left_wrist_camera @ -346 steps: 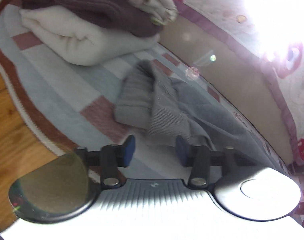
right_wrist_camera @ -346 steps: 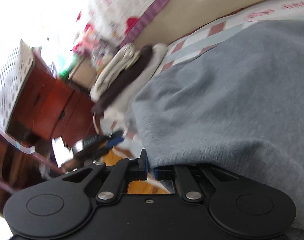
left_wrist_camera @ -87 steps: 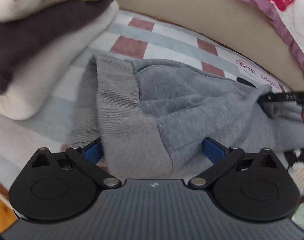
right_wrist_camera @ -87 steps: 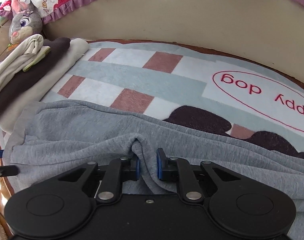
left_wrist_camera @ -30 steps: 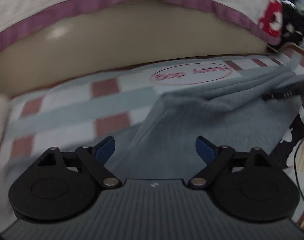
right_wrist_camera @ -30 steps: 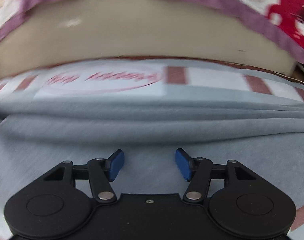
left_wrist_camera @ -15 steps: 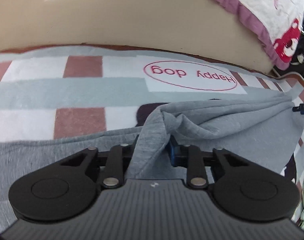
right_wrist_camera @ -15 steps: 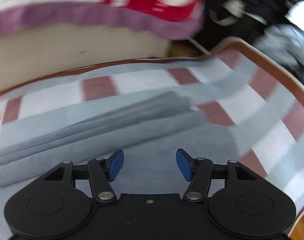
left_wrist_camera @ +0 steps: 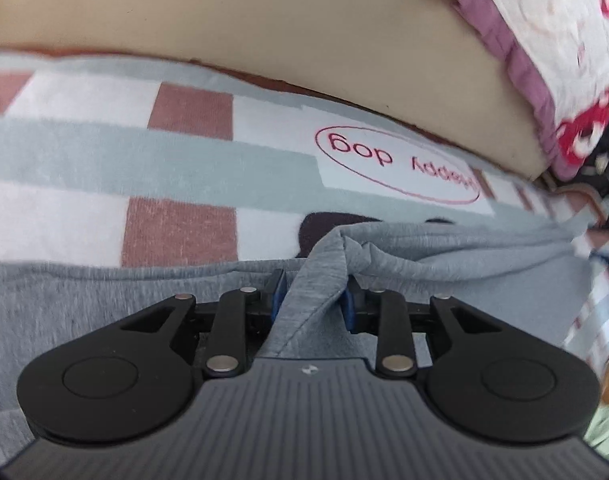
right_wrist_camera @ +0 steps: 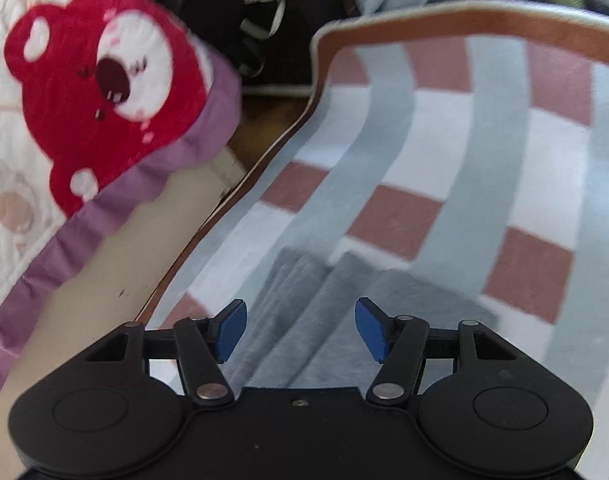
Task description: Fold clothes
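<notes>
A grey garment (left_wrist_camera: 444,264) lies stretched across a checked rug (left_wrist_camera: 176,168) printed "Happy dog". My left gripper (left_wrist_camera: 312,298) pinches a raised fold of the grey cloth between its blue pads, and its jaws are opening slightly with the cloth still between them. In the right wrist view, the garment's narrow end (right_wrist_camera: 304,276) lies in long folds on the rug (right_wrist_camera: 444,184). My right gripper (right_wrist_camera: 300,328) hovers open just over that end, with nothing pressed between its pads.
A beige bed side (left_wrist_camera: 224,20) runs along the rug's far edge. Over it hangs a quilt with a purple frill and red bears (right_wrist_camera: 84,92). Dark clutter (right_wrist_camera: 272,20) lies beyond the rug's brown border (right_wrist_camera: 464,20).
My left gripper went from wide open to closed on a fold of the grey garment. My right gripper swung along the garment to its end near the rug's corner, staying open.
</notes>
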{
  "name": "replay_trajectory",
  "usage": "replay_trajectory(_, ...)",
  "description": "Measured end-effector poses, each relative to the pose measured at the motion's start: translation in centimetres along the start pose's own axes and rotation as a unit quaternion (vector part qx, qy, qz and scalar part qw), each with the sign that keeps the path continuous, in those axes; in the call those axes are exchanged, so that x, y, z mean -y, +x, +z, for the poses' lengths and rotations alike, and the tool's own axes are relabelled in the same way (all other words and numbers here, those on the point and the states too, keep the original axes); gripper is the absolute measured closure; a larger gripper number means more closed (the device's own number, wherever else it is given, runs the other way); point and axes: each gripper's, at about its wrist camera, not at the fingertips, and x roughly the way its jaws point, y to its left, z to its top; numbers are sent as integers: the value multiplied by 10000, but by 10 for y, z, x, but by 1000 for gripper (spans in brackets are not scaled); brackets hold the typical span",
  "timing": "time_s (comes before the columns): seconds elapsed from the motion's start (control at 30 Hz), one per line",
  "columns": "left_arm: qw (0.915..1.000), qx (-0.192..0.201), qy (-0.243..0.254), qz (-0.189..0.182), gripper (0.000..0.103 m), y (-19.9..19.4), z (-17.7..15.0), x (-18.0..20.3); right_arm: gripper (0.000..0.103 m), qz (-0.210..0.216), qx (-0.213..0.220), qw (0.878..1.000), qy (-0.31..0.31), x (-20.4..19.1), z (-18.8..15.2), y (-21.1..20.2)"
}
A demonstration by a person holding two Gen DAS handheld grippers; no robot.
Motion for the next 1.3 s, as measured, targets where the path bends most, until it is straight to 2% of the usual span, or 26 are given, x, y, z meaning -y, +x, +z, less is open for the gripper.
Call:
replay_trajectory(0.17, 9996, -77, -220, -136, 74, 1, 3, -7, 38, -608, -630, 9959, 221, -13, -11, 40)
replay_trajectory(0.23, 9992, -107, -315, -219, 74, 2, 3, -12, 44, -949, -610, 9930, 359, -14, -21, 47)
replay_trajectory(0.27, 9991, -110, -333, -238, 74, 2, 3, -13, 48, -1063, -451, 9926, 365, -15, -24, 46)
replay_trajectory(0.3, 9990, -113, -349, -256, 74, 2, 3, -14, 66, -1140, -362, 9923, 319, -16, -27, 45)
replay_trajectory(0.33, 9991, -111, -321, -252, 74, 2, 2, -13, 96, -1217, -273, 9918, 272, -17, -29, 43)
replay_trajectory(0.4, 9993, -105, -264, -243, 74, 2, 2, -13, 99, -1147, -62, 9932, 190, -16, -33, 39)
replay_trajectory(0.47, 9994, -105, -169, -277, 77, 1, 2, -11, 99, -767, 393, 9963, 54, -14, -37, 25)
replay_trajectory(0.57, 9988, -19, 68, -482, 91, -7, 4, -5, 99, -315, 909, 9949, -300, -14, -40, 7)
replay_trajectory(0.67, 9970, 96, -46, -768, 91, -17, 9, -6, 100, -304, 883, 9943, -523, -22, -32, 8)
replay_trajectory(0.77, 9963, -61, -129, -847, 91, -16, 11, -11, 99, -352, 746, 9950, -568, -33, -25, 21)
replay_trajectory(0.83, 9953, -228, -306, -892, 93, -14, 11, -16, 100, -365, 689, 9924, -954, -48, -23, 31)
replay_trajectory(0.93, 9854, -364, -1135, -1219, 94, -11, 11, -35, 100, -716, 534, 9823, -1646, -67, -23, 45)
replay_trajectory(0.97, 9857, -392, -1179, -1143, 94, -8, 10, -37, 100, -847, 431, 9776, -1877, -72, -23, 51)
replay_trajectory(1.03, 9921, -428, -969, -675, 93, -1, 8, -32, 98, -999, 354, 9693, -2217, -79, -25, 55)
replay_trajectory(1.07, 9934, -437, -911, -537, 92, 1, 6, -28, 94, -1000, 449, 9662, -2334, -83, -25, 53)
replay_trajectory(1.1, 9942, -433, -903, -405, 87, 0, 6, -25, 90, -971, 593, 9640, -2404, -85, -25, 48)
replay_trajectory(1.13, 9947, -429, -894, -273, 83, -1, 7, -22, 75, -952, 735, 9612, -2482, -87, -25, 42)
replay_trajectory(1.2, 9956, -340, -871, -30, 69, -11, 12, -18, 61, -973, 1087, 9461, -2891, -96, -35, 21)
replay_trajectory(1.27, 9980, -170, -611, 59, 69, -25, 18, -6, 57, -822, 1342, 9327, -3246, -99, -50, 2)
replay_trajectory(1.3, 9993, -36, -338, 148, 69, -33, 20, 5, 57, -726, 1343, 9310, -3315, -98, -56, -4)
